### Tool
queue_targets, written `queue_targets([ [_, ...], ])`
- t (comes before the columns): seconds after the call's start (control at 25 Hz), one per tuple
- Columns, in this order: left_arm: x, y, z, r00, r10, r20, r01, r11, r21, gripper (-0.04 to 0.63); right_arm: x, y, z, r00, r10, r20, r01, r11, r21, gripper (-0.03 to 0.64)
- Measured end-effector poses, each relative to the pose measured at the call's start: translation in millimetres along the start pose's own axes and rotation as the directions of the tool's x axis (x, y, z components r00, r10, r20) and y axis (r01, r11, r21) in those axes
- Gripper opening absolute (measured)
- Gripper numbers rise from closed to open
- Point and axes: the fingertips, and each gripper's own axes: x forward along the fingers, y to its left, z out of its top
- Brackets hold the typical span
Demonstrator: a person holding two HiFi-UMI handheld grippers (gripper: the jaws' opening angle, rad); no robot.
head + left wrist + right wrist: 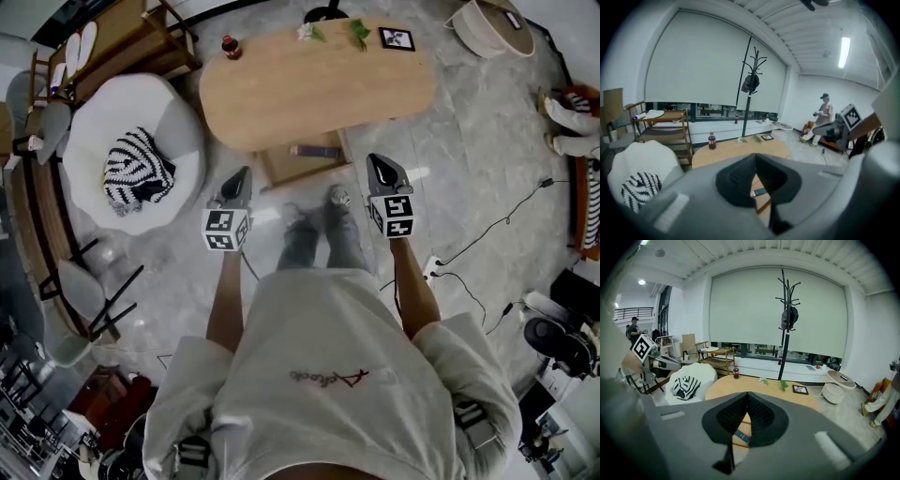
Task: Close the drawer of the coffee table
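Head view: I judge this to be the approach step, with the push not yet begun. The pulled-out light wooden drawer (281, 174) juts from under the near edge of the oval light-wood coffee table (319, 84), toward the person. A dark flat item (316, 150) lies inside it. The left gripper (244, 172) and the right gripper (372, 159) hang either side of the drawer front, near it but apart from it. Left gripper view: the fingers (736, 180) are pressed together with nothing between them, and the drawer shows beyond the tips, below the surface. Right gripper view: the fingers (764, 418) are likewise closed and empty, aimed at the same drawer. Next move, as I judge it: set the closed tips against the front panel and push straight in, evenly on both sides so the drawer does not skew.
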Motion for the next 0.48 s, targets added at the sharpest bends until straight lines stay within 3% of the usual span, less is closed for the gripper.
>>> queue_targets([
  [0.2, 2.5, -0.9, -40.6, 0.998, 0.017, -0.054, -0.020, 0.999, -0.046, 0.000, 15.2, -1.4, -35.9, 0.998, 0.022, -0.057, -0.020, 0.999, 0.025, 0.005],
  [0.48, 26.3, -9.1, -87.1, 0.992, 0.050, -0.112, -0.058, 0.996, -0.069, 0.000, 67.1, -15.5, -57.9, 0.993, 0.097, -0.063, -0.096, 0.995, 0.018, 0.006],
])
